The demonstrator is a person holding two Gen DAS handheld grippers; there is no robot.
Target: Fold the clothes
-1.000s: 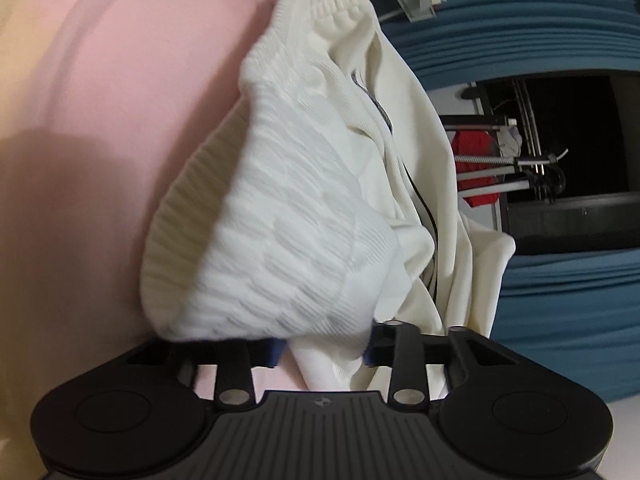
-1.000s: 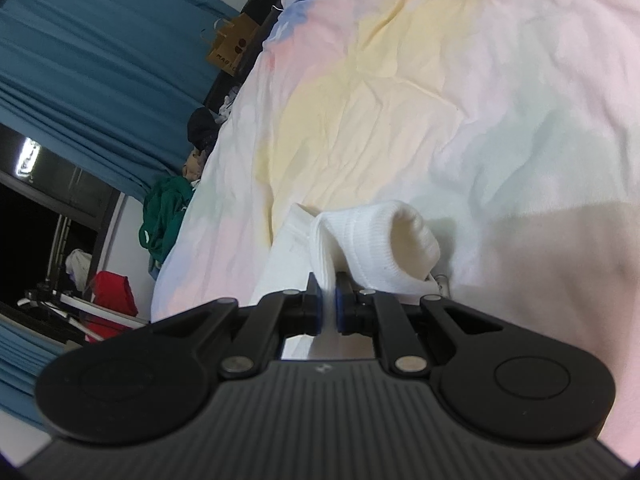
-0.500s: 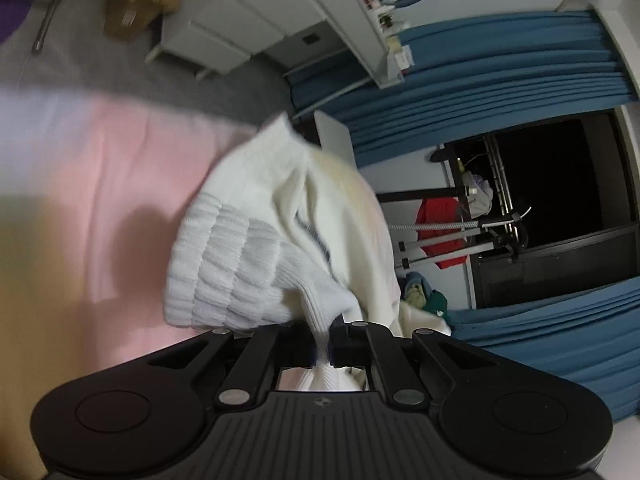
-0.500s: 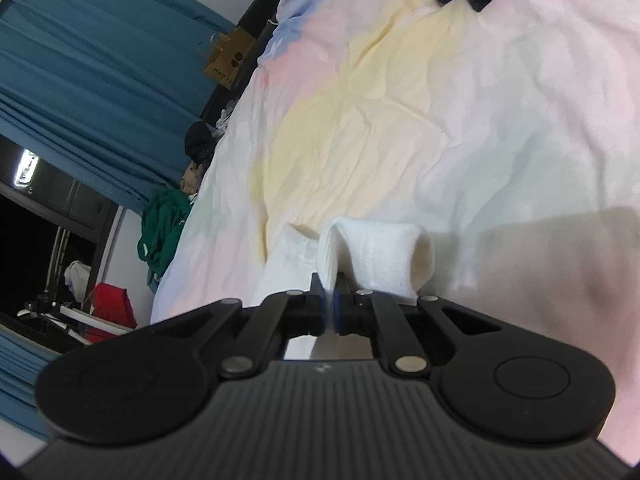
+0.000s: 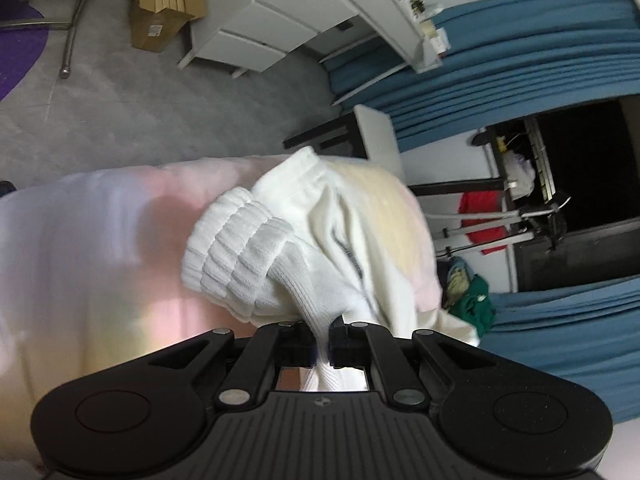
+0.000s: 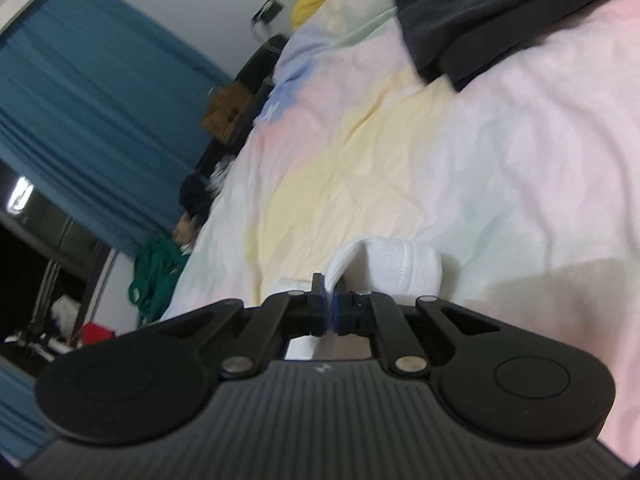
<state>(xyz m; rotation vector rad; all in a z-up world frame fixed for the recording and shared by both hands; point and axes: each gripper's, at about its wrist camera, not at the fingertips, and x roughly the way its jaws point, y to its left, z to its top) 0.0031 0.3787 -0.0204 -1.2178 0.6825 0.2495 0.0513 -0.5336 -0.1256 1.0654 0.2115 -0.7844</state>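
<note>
Soft white ribbed knit garment (image 5: pixel 256 256) bunched up, pinched in left claw (image 5: pixel 322 338), right claw (image 6: pixel 329 312) clenched on its thick cuff (image 6: pixel 400 268), wrinkly pastel bed sheet (image 6: pixel 500 168) below, dark folded cloth (image 6: pixel 480 12) far off

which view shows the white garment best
The left wrist view: the white garment hangs from the shut left gripper, showing its ribbed cuff and smooth body. The right wrist view shows only a small folded edge pinched in the right gripper.
</note>
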